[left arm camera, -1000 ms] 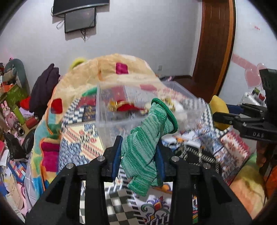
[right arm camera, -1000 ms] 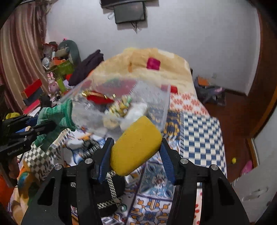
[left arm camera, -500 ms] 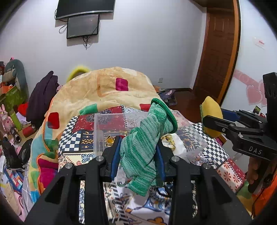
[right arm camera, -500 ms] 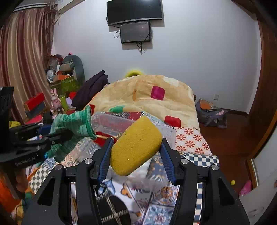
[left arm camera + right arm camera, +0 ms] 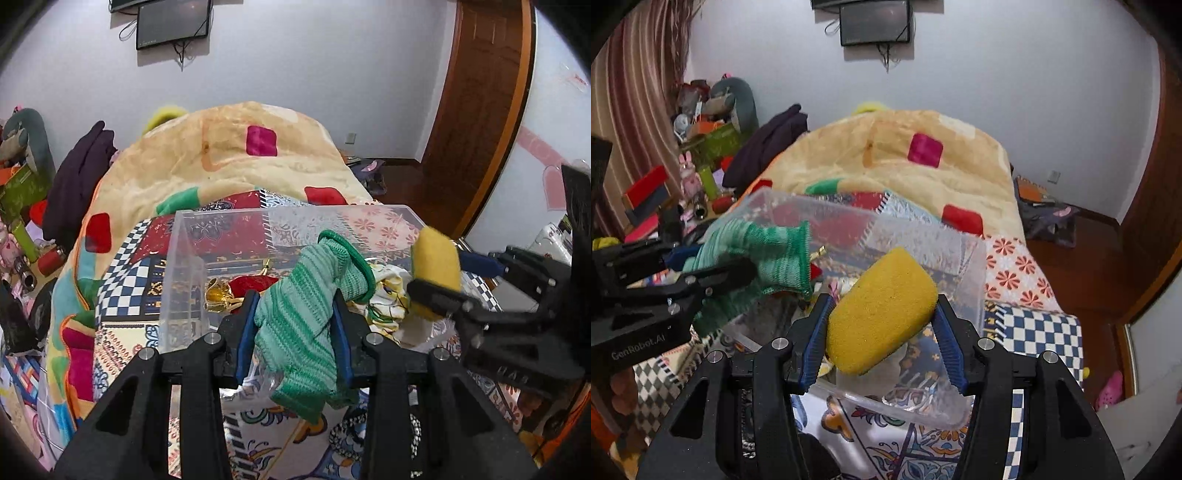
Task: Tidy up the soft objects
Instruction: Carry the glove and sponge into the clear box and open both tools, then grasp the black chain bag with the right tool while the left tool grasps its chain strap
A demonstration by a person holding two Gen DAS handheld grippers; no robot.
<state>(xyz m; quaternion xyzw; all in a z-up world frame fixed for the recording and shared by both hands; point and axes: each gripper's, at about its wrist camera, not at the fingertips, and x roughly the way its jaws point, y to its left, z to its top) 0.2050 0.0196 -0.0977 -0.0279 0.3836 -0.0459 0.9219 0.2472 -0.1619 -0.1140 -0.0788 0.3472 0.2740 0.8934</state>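
Item 1 — green striped knitted sock [image 5: 301, 321], ribbed, soft, with a darker green rolled cuff. It is pinched between the blue-padded fingers of the left gripper [image 5: 295, 328], jaws narrowed onto the cloth; the toe end hangs below the pads and the cuff stands above them.

Item 2 — yellow oval sponge [image 5: 881, 312], porous and coarse-grained, rounded at both ends. It sits tilted between the blue ridged pads of the right gripper [image 5: 882, 321], which is clamped on it at both sides.

Item 3 — clear rectangular plastic storage box [image 5: 184, 266], thin-walled and glossy, resting on the patterned patchwork bedspread [image 5: 125, 280]. Both held items hover at its near rim, the sock left of the sponge, close together but apart.

Item 4 — cream fleece blanket with coloured squares [image 5: 236, 162], heaped behind the box.

View notes: the left wrist view shows the box contents — a red and gold fabric piece [image 5: 247, 286] and a white printed cloth [image 5: 388, 295] — and the right gripper from the side. The right wrist view shows the left gripper's side and the box's far right wall [image 5: 975, 280].
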